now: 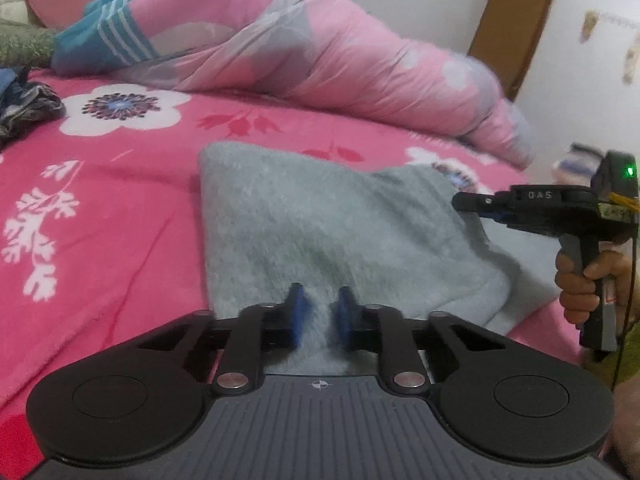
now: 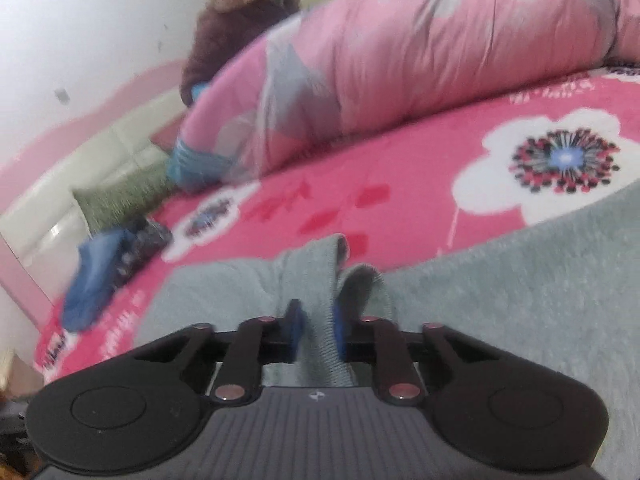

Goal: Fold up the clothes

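A grey fleecy garment [image 1: 304,220] lies spread on the pink flowered bedsheet [image 1: 120,208]. My left gripper [image 1: 322,312] is at the garment's near edge, with grey cloth pinched between its blue pads. In the left wrist view, a hand holds my right gripper [image 1: 460,202] at the garment's right corner. In the right wrist view a raised fold of the grey garment [image 2: 500,300] stands squeezed between the blue pads of my right gripper [image 2: 318,320].
A rolled pink quilt [image 1: 320,60] lies across the far side of the bed. Dark crumpled clothes [image 1: 24,108] and a blue garment [image 2: 96,276] sit near the headboard end. A person in a purple coat [image 2: 224,40] stands beyond the quilt. A brown door [image 1: 516,28] is at the far right.
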`<state>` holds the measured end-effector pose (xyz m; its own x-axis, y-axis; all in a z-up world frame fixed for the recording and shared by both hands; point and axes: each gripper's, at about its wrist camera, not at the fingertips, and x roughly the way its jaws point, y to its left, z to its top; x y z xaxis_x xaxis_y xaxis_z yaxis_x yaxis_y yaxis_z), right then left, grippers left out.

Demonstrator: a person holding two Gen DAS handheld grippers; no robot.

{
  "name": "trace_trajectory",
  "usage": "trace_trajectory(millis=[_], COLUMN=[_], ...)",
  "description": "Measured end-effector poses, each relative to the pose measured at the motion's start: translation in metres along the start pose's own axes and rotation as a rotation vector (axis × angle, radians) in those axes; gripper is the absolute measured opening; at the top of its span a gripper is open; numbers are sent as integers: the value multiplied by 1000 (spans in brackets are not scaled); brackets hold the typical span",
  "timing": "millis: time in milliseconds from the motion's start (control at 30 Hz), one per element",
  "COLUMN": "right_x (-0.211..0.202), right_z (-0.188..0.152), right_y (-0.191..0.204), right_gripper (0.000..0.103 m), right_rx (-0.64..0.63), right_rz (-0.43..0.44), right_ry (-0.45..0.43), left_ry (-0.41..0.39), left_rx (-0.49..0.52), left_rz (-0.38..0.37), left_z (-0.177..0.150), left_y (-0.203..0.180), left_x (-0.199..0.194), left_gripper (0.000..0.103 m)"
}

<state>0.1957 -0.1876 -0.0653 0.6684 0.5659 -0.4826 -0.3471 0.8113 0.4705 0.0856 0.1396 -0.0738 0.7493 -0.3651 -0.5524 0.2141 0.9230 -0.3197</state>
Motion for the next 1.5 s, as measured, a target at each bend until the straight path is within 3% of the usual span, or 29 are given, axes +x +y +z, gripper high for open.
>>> trace_trajectory(millis=[67,167,333,467,533,600,800,1000,1067,1133,1200,1367,1500], right_x=[-18,-27,1,-3,-7,-4,37,49,45,42,35,8,-12], right_z=[1,-1,-10,-8,-4,1,11,17,16,16,20,40,58], right_y=[10,16,-27,-45,-50,-52,-57,-43,-34,-23,-14,4,-2], right_gripper=[7,7,12,15,37,49,49,49,40,24,19,17,16], right_rx=[29,5,112,221,252,252,317,265,215,167,124,27,-17], right_rz=[54,45,-73,11,52,69,101,113,80,24,-3,-72,-153], right_ry=[-29,-37,48,55,57,76,216,307,302,283,262,200,167], left_ry=[-7,15,67,12,-16,-33,-3,30,33,34,33,24,44], left_rx=[-35,-68,-118,-187,-218,-236,-263,-220,-214,-220,-242,-306,-290], left_rz=[-28,-28,-22,-63,-91,-108,-195,-174,-166,-161,-171,-206,-210], left_z=[2,4,4,10,12,14,9,5,2,2,4,6,8], left_y=[11,25,36,46,51,54,50,42,42,41,43,49,39], left_x=[-9,-15,-9,-12,-14,-13,8,18,20,20,18,8,11], left_gripper=[2,1,2,30,31,35,45,45,44,44,45,45,45])
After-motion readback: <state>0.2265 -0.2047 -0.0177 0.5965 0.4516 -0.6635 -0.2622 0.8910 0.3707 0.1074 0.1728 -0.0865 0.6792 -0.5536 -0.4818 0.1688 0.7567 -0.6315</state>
